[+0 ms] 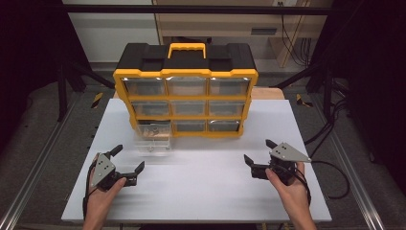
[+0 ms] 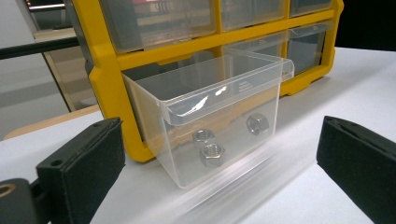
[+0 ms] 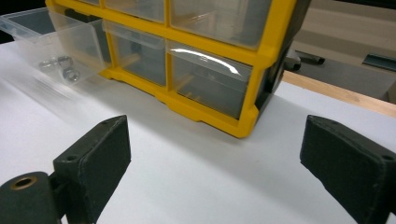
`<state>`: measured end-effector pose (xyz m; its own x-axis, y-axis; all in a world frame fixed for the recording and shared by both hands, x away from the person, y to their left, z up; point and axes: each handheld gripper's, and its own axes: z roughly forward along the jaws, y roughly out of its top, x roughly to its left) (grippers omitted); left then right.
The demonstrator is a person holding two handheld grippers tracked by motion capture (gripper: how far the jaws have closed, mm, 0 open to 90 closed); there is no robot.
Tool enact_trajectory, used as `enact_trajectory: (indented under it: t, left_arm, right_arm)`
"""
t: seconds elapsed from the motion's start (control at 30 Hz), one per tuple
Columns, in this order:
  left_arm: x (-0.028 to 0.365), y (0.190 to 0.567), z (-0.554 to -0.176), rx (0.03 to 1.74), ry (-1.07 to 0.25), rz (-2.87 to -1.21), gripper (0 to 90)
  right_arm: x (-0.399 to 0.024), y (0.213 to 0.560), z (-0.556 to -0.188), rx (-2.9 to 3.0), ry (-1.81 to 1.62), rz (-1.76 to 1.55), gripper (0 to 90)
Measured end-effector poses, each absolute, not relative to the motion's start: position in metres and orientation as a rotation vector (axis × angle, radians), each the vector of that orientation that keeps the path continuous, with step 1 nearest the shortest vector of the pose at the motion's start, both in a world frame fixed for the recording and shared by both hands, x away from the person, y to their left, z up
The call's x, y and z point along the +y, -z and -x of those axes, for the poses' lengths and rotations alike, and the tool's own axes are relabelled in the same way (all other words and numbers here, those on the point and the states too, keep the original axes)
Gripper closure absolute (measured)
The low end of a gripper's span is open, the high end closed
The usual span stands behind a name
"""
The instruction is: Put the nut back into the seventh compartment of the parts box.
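This is looking like a lab test bench — a white board [image 1: 201,191] is lying inside a black metal frame [image 1: 191,8], with cables [image 1: 330,129] trailing alongside — purpose-built recording rig.

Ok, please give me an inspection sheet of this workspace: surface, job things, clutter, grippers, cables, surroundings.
Surface: white board, bare in front of the person.
Job's things: yellow and black drawer cabinet stands upright at the far side; its bottom-left clear drawer is pulled out, resting on the board, with three metal nuts inside.
Clutter: nothing seen.
Grippers: left gripper open, facing the drawer, apart from it; right gripper open, holding nothing.
Cables: black cable trails from the right gripper off the board's right edge.
Surroundings: dark metal frame, grey floor, wooden furniture behind.
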<state>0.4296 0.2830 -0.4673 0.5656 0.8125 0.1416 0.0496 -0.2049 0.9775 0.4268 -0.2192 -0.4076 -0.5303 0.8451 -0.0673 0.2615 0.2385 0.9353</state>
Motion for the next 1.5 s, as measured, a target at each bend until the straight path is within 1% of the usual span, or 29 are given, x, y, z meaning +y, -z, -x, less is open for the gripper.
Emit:
enact_trajectory:
  t: [0.1, 0.23, 0.37, 0.63, 0.9, 1.13, 1.27, 1.4, 1.5]
  left_arm:
    - [0.283, 0.467, -0.429, 0.733, -0.823, -1.647, 0.9]
    - [0.282, 0.467, -0.429, 0.733, -0.822, -1.645, 0.9]
    - [0.282, 0.467, -0.428, 0.733, -0.820, -1.645, 0.9]
    - [0.282, 0.467, -0.428, 0.733, -0.820, -1.643, 0.9]
    - [0.282, 0.467, -0.428, 0.744, -0.813, -1.637, 0.9]
    - [0.283, 0.466, -0.427, 0.768, -0.802, -1.618, 1.0]
    - [0.283, 0.466, -0.427, 0.771, -0.801, -1.616, 0.9]
    - [0.282, 0.466, -0.427, 0.774, -0.802, -1.615, 0.9]
    - [0.283, 0.466, -0.427, 0.776, -0.801, -1.613, 0.9]
  right_arm:
    - [-0.225, 0.411, -0.425, 1.913, -1.291, -1.012, 6.8]
    - [-0.231, 0.415, -0.422, 1.892, -1.290, -1.027, 6.9]
    - [-0.236, 0.420, -0.420, 1.880, -1.297, -1.046, 9.4]
    - [-0.242, 0.431, -0.417, 1.867, -1.308, -1.060, 9.5]
    - [-0.246, 0.441, -0.415, 1.814, -1.341, -1.054, 12.4]
    - [-0.248, 0.448, -0.412, 1.791, -1.376, -1.028, 12.4]
    - [-0.248, 0.452, -0.411, 1.788, -1.410, -1.010, 11.7]
    - [-0.245, 0.455, -0.412, 1.800, -1.447, -1.004, 6.5]
    - [-0.243, 0.457, -0.413, 1.787, -1.455, -1.002, 5.1]
